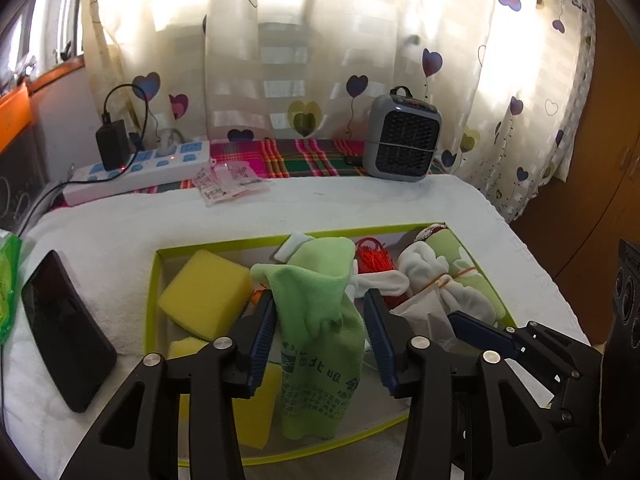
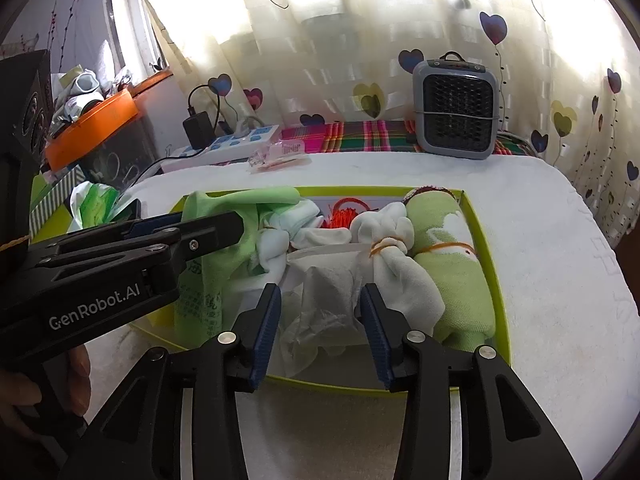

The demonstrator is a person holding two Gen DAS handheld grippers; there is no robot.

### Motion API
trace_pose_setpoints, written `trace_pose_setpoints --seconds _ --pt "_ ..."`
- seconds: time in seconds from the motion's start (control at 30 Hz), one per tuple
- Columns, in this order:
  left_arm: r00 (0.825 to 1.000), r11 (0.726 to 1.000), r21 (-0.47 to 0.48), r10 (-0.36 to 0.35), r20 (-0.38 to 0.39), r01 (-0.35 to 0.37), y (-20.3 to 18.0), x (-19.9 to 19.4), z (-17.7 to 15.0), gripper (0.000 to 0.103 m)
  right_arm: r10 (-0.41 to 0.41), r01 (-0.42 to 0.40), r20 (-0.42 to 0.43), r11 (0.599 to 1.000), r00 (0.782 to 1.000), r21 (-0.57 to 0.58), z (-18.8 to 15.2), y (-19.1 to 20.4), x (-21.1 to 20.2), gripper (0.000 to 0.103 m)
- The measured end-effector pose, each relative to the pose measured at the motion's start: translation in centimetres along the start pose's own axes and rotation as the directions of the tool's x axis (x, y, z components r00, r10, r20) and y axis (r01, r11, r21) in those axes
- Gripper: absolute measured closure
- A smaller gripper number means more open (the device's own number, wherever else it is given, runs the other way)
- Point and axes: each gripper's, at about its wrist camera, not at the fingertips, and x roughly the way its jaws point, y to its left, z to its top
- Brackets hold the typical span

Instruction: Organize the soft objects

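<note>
1. My left gripper is spread, its pads on either side of the green cloth without pinching it; the cloth's long axis runs along my fingers, from the box's near edge toward its far edge.
2. My right gripper is also spread, straddling the crumpled clear bag at the box's near edge.
3. The box also holds a yellow sponge at its left edge, tied white socks, and a rolled green towel along its right edge.
</note>
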Motion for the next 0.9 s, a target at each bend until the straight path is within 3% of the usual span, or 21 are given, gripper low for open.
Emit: trace_pose_setpoints --seconds 0.4,0.9 --pt "1.000 1.000 -0.002 0.011 0.000 -0.011 0.0 -1.2 -0.6 0.059 -0.016 0.016 0.005 1.000 1.000 0.002 -0.6 0.2 -1.0 0.052" --pt "0.998 0.998 0.018 0.062 0.016 -0.063 -0.7 -4.3 -2.6 0.058 -0.028 0.028 0.032 1.000 0.999 -0.002 -2.0 0.4 -3.6 0.051"
